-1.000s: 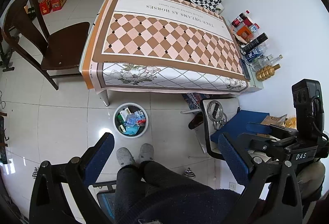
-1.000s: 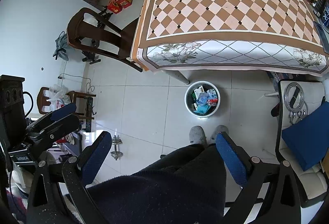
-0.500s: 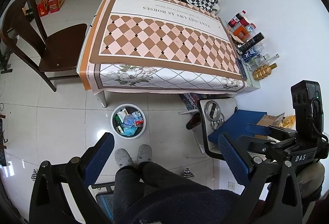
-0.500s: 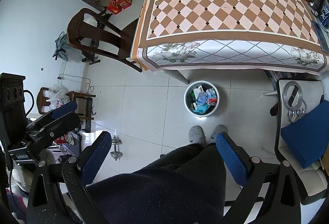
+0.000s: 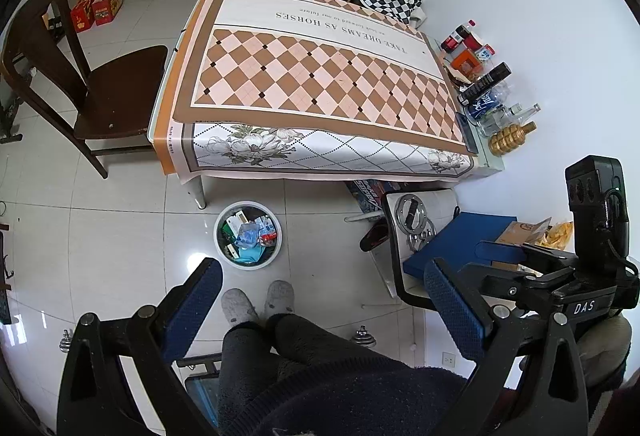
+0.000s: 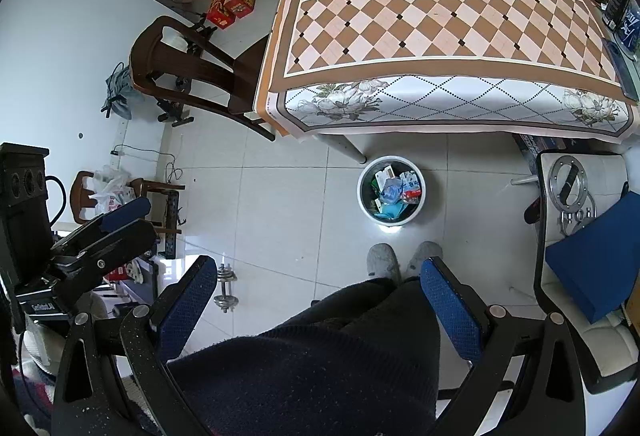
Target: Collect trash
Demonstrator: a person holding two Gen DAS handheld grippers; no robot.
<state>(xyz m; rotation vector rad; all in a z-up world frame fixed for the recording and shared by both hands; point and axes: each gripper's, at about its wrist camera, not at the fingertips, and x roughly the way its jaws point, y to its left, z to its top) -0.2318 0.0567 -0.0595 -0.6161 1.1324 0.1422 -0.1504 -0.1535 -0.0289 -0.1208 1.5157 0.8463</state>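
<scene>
Where the tiled floor [image 5: 120, 228] meets the near corner of the counter [image 5: 320, 83], a round white trash bin [image 5: 248, 234] stands just beside the counter's pale leg [image 5: 199, 191], and it holds a heap of trash [image 5: 250, 234]: crumpled clear plastic, white and red wrappers and a teal scrap. From the right wrist view the same trash bin [image 6: 391, 191] sits just ahead of the person's grey slippers [image 6: 383, 260]. The left gripper [image 5: 322, 306] hangs above the person's dark-trousered legs [image 5: 280, 348] with its blue-padded fingers [image 5: 192, 310] spread wide and nothing between them. The right gripper [image 6: 318, 302] is likewise spread wide and holds nothing, its blue pads [image 6: 450, 310] flanking the dark-clad lap. A diamond-patterned tablecloth [image 5: 312, 75] covers the counter, printed with the words "TAKE DREAMS AS HORSES". Bottles [image 5: 486, 87] and a gold grenade-shaped bottle [image 5: 510, 139] crowd the counter's edge by the white wall. A dark wooden chair [image 5: 92, 83] stands at the counter's left side. A white chair [image 5: 424, 220] to the right carries metal rings [image 5: 410, 211] and a blue box [image 5: 464, 248]. A dumbbell [image 6: 226, 290] lies on the floor near the right gripper's left finger.
</scene>
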